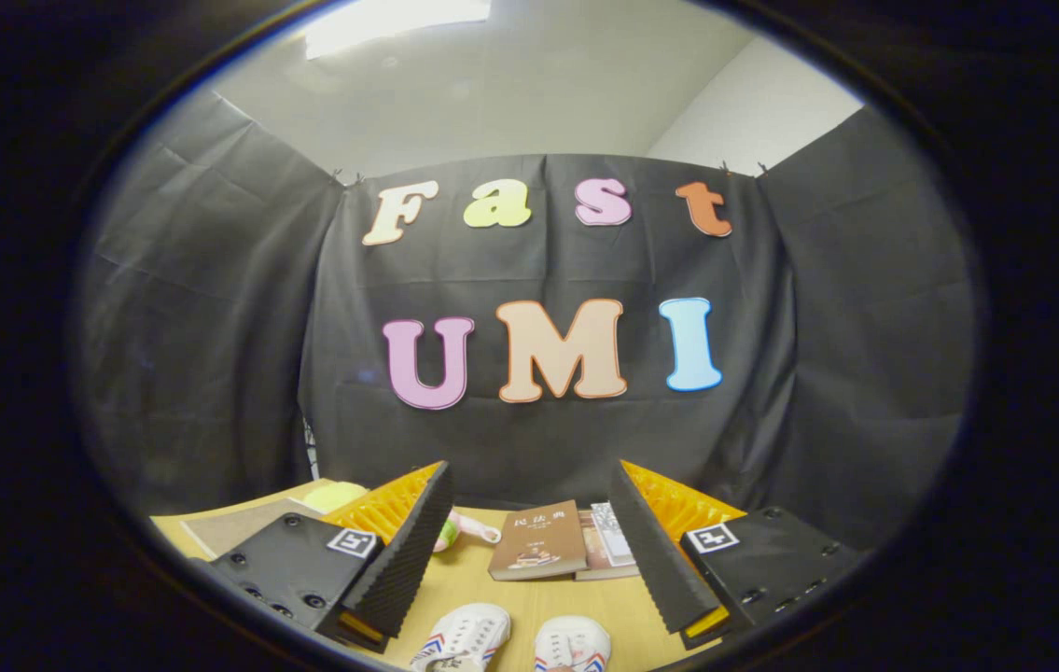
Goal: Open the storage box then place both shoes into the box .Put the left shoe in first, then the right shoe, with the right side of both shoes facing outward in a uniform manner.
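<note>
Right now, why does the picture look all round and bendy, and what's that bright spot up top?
Gripper view: a fisheye lens bows the cloth wall and table edges; the bright patch is a ceiling light, washed out by glare. The shoes between the open hand-held gripper fingers look fairly sharp, and shadows are soft.

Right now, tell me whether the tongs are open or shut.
Open: the tongs stand wide apart over the wooden table, gripping nothing; two white shoes lie between them.

Matt wooden table (529,597), ribbed tool fingers (408,551) apart, fabric shoes (464,639), paper books (538,546)
</note>
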A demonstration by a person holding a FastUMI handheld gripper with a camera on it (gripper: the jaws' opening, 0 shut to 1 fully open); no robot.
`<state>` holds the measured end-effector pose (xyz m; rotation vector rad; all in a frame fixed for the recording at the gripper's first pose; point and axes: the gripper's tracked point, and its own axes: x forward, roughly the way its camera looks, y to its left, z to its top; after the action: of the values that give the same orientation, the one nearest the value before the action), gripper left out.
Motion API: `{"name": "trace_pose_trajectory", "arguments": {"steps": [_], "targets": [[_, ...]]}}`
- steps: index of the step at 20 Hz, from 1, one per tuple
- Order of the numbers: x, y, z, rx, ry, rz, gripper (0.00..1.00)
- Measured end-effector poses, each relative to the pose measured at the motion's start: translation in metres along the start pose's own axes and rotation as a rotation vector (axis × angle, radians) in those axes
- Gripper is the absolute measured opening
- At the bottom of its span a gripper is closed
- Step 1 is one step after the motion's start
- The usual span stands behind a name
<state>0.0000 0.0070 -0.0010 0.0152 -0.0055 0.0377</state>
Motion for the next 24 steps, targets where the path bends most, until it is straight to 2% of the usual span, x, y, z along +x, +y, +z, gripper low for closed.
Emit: {"name": "trace_pose_trajectory", "arguments": {"steps": [4,14,19,24], "targets": [[-0.001,0.012,-0.012,0.042,0.026,0.045,1.00],[-0.009,0.047,-0.088,0.498,0.323,0.167,1.00],[-0.022,0.087,-0.121,0.673,0.461,0.296,1.00],[-0.037,0.122,-0.152,0.856,0.634,0.369,1.00]]}}
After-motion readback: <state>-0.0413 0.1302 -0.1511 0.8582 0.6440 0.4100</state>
